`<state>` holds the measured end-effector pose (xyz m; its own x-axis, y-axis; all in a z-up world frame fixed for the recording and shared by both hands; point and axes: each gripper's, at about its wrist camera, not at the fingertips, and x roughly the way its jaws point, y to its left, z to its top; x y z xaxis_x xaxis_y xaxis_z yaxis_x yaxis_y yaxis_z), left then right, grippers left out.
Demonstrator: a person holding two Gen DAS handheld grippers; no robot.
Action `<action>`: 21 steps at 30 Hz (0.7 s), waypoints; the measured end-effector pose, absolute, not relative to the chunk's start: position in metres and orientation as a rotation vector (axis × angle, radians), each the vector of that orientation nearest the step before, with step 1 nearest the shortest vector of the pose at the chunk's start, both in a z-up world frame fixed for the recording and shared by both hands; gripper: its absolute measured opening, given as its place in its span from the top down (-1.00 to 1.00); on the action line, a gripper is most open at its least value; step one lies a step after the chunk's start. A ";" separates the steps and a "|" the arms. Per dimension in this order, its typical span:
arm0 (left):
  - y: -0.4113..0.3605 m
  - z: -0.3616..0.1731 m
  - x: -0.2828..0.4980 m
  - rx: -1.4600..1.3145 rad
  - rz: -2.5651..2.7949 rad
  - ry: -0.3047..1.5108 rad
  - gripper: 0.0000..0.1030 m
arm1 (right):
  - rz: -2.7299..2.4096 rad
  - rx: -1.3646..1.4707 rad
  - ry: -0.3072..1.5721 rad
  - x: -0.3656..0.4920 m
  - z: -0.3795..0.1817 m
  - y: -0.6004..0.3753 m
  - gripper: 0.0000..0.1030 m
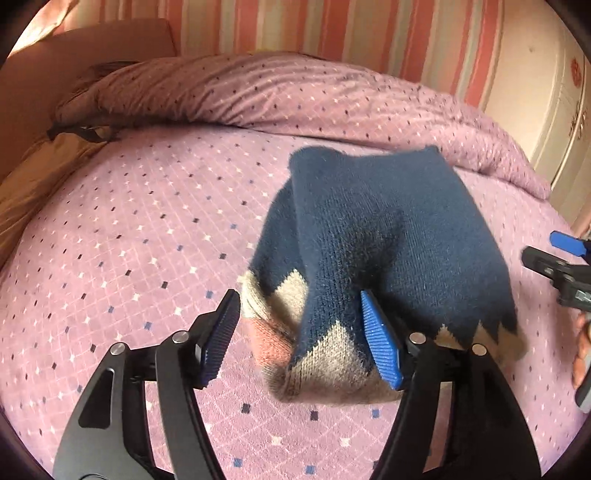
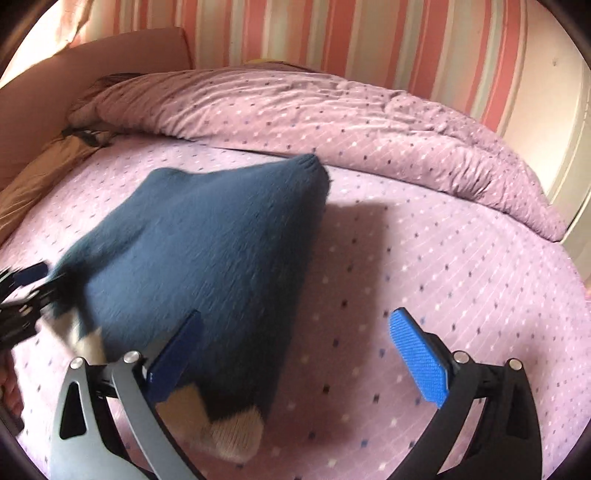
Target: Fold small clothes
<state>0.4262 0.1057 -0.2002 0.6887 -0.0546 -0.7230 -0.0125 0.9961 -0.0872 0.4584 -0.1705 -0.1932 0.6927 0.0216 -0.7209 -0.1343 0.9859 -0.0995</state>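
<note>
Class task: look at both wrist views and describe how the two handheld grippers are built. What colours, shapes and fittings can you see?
The left gripper has two curved black arms with slot cut-outs, round silver pivot pins and ribbed blue pads. The right gripper is built the same way, but one arm looks silver-grey and the other black, again with flat ribbed blue pads on its jaws. No cables, markings or sleeves are visible.

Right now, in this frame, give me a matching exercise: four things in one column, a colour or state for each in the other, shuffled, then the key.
1. knitted garment
2. bedspread
3. left tool
4. wall

A. pink and pale stripes
B. navy with a beige zigzag edge
C. jaws apart, garment between them
D. lilac with small diamonds

Pairs: 1-B, 2-D, 3-C, 4-A
</note>
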 end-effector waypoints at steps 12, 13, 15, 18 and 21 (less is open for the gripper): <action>0.113 -0.222 0.437 -0.062 0.032 0.847 -0.65 | 0.008 -0.254 0.944 0.519 -0.238 -0.163 -0.96; 0.118 -0.227 0.440 -0.092 0.043 0.859 -0.73 | 0.012 -0.241 0.951 0.520 -0.241 -0.165 -0.96; 0.121 -0.233 0.441 -0.114 0.063 0.864 -0.83 | 0.024 -0.184 0.971 0.523 -0.247 -0.172 -0.96; 0.120 -0.226 0.435 -0.120 0.054 0.837 -0.67 | 0.028 -0.127 0.988 0.526 -0.242 -0.177 -0.96; 0.119 -0.204 0.424 -0.103 0.022 0.784 -0.60 | 0.017 -0.083 0.923 0.524 -0.220 -0.185 -0.96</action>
